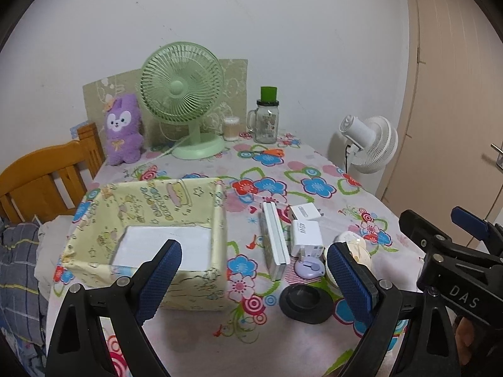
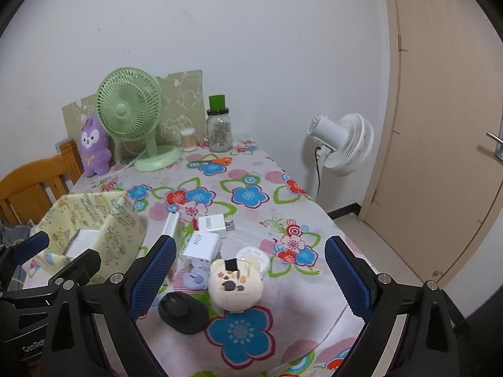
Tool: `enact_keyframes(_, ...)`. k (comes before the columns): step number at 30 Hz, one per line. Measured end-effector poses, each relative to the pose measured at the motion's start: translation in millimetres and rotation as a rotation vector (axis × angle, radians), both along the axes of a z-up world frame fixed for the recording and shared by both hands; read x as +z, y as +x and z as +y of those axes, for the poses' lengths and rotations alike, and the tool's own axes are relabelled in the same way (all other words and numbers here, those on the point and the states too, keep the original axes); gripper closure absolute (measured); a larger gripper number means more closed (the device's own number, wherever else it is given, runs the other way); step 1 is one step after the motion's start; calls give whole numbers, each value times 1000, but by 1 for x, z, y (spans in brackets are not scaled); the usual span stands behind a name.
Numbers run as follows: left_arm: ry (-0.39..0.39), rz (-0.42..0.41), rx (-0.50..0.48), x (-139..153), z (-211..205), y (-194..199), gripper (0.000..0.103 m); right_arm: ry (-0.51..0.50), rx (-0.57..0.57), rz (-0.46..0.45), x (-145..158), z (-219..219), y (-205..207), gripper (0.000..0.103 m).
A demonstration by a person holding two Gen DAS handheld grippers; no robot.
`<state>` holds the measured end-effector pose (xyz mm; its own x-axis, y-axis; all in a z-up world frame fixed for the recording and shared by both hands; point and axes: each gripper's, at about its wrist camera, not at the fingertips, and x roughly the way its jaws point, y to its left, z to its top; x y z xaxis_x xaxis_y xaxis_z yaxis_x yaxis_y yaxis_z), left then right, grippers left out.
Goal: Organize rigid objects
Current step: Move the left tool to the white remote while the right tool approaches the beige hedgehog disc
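chargers (image 2: 201,242) untouched, both grippers' fingers (image 2: 151,279) spread

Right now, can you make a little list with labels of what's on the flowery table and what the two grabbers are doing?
box: yellow fabric box, a white sheet lying inside
near box: thin white case, two white chargers, purple gadget, black round dish, cream round case
back: green fan, purple plush, glass jar
left gripper: open, empty
right gripper: open, empty
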<state>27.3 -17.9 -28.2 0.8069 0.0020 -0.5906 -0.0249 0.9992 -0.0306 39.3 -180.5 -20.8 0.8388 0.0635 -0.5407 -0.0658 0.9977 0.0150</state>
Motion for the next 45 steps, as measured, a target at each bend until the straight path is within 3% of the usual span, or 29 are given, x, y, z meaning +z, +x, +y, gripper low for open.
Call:
enact_keyframes(14, -4, 98, -10, -35, -27, 35, 12, -17, -8, 111, -42, -21, 41, 12)
enact_keyframes(25, 52, 146, 0, -60, -40, 59, 18, -5, -37, 172, -65, -32, 60, 12)
enact_keyframes(30, 113, 134, 16, -66, -47, 63, 20, -4, -50, 194, -75, -33, 68, 12)
enact_keyframes(39, 88, 170, -8, -79, -57, 78, 24, 7, -59, 220, -85, -41, 80, 12)
enact_keyframes(45, 73, 192, 41, -89, -52, 92, 31, 8, -48, 237, -93, -39, 86, 12)
